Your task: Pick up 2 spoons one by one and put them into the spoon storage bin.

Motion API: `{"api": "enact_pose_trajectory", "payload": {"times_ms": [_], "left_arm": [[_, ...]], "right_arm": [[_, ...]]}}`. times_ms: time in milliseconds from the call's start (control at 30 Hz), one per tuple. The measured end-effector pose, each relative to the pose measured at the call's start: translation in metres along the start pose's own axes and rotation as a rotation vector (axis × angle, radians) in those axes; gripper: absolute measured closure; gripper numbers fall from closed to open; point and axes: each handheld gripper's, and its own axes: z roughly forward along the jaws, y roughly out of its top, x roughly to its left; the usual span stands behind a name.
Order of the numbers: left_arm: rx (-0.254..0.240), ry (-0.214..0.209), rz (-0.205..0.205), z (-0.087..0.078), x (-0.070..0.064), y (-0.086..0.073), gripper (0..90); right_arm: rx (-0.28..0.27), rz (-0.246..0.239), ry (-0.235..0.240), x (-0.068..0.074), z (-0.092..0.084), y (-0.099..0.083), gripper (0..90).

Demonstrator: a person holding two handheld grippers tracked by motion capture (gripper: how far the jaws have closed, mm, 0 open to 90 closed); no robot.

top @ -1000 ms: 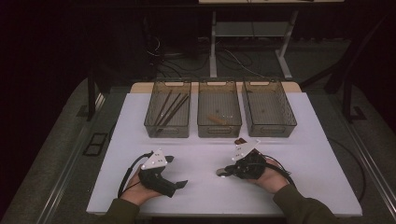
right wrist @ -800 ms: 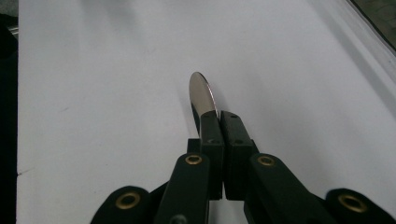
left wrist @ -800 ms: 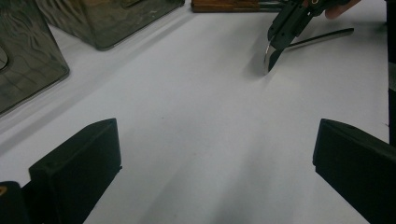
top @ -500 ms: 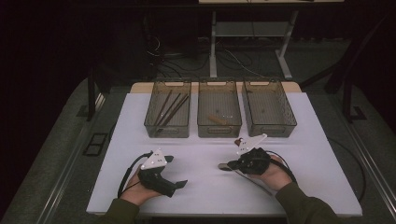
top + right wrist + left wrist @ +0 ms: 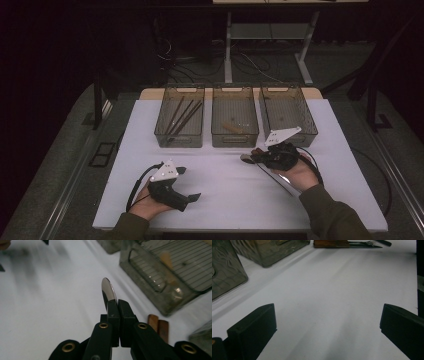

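Note:
My right gripper [image 5: 254,157] [image 5: 117,305] hovers above the white table [image 5: 225,190], just in front of the middle and right bins. It is shut on a shiny metal utensil [image 5: 108,291] whose rounded end [image 5: 245,158] sticks out past the jaws to the left. I cannot tell whether it is a spoon or a knife. My left gripper [image 5: 188,183] [image 5: 327,325] rests low at the front left, jaws wide apart, open, with only bare table between them.
Three clear bins stand in a row at the back: the left bin [image 5: 179,136] holds dark sticks, the middle bin [image 5: 235,136] a wooden piece, the right bin [image 5: 295,125]. Wooden-handled cutlery [image 5: 342,243] [image 5: 158,325] lies on the table near the right gripper.
The right hand has lifted and moved away from the front edge toward the bins, carrying the metal utensil. The left hand has stayed where it was.

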Motion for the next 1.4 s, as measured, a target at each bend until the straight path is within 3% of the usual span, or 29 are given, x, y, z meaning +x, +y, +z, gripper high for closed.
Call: {"api": "enact_pose_trajectory", "payload": {"times_ms": [367,667,1100,1400], "left_arm": [[0.01,-0.001,0.015,-0.001,0.0,0.001,0.0],[0.005,-0.005,0.013,0.0,0.0,0.001,0.0],[-0.01,-0.02,0.027,0.0,-0.002,0.002,0.0],[-0.01,-0.029,0.03,-0.001,-0.002,0.003,0.0]], "right_arm": [[-0.046,0.033,-0.069,-0.029,-0.007,0.033,88.6],[-0.075,0.041,-0.113,-0.048,-0.003,0.075,88.5],[-0.1,0.087,-0.187,-0.091,0.026,0.129,88.5],[-0.103,0.096,-0.232,-0.105,0.054,0.149,88.6]]}}
